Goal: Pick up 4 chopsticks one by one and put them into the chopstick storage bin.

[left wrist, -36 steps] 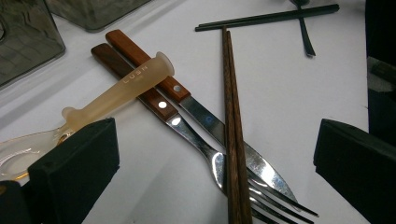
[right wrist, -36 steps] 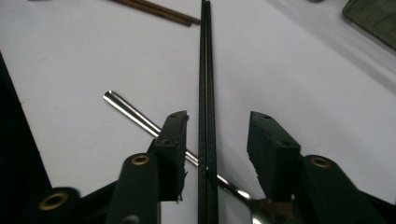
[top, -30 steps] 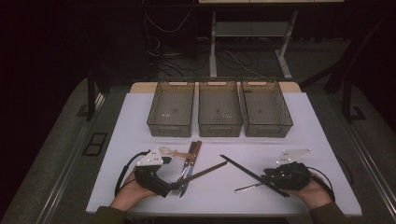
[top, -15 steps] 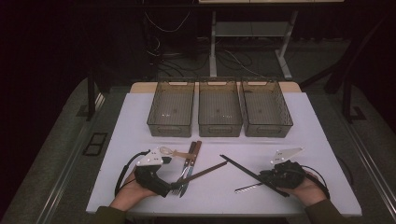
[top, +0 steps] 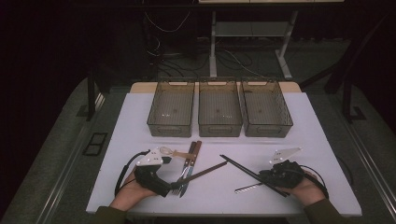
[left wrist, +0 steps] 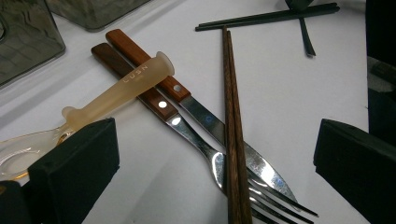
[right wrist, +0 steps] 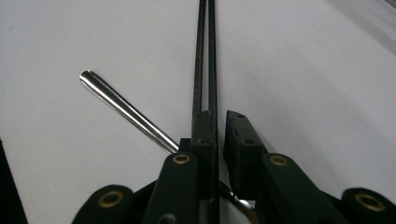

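My left gripper stands open near the table's front left, its jaws wide apart on either side of a cutlery pile. In the pile lie a wood-handled fork and knife, with brown chopsticks across their tips. A translucent spoon rests over the handles. My right gripper at front right has its jaws drawn almost together on a pair of black chopsticks lying on the table. A shiny metal handle runs under that gripper.
Three dark see-through bins stand side by side at the back of the white table. The table's front edge is just behind both hands. Table legs and cables show on the dark floor beyond.
My right gripper has slid a little to the left onto the black chopsticks. The left gripper and the cutlery have stayed put.
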### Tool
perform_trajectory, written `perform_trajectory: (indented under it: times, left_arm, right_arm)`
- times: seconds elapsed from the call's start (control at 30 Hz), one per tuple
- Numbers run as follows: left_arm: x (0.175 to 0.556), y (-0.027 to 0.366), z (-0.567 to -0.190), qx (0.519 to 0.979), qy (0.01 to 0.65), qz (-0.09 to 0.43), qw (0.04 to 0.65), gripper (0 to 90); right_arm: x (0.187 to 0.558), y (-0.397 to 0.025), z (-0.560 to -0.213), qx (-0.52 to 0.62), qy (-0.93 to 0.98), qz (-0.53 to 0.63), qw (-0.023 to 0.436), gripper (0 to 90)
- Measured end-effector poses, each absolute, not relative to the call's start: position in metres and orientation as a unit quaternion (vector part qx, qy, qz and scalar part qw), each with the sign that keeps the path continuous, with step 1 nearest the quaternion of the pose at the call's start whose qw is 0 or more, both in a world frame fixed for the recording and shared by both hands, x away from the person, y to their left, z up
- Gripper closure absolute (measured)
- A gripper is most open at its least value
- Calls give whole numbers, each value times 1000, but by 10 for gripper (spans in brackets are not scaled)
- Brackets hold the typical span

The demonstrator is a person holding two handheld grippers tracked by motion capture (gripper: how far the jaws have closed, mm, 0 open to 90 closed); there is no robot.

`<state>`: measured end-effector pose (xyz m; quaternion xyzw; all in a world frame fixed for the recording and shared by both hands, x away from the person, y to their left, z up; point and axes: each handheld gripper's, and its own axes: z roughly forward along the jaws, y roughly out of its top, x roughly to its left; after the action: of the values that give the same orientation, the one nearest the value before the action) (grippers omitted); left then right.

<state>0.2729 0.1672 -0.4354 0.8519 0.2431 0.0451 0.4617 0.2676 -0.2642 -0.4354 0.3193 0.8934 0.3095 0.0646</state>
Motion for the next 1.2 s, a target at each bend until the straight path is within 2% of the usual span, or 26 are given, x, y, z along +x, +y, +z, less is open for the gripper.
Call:
perform_trajectory:
  times: [0.47,0.67,1.2]
  left_arm:
    - [273,167,-435,853,241,46,461,0]
    - [273,167,-435,853,240,45,461,0]
    - [273,167,-435,853,240,45,460,0]
  right_arm:
    - [269,-262,-439,318,897,299,70,817]
    - [268,-261,-439,314,899,297,76,845]
    - [270,-261,-438,330,894,294,67,859]
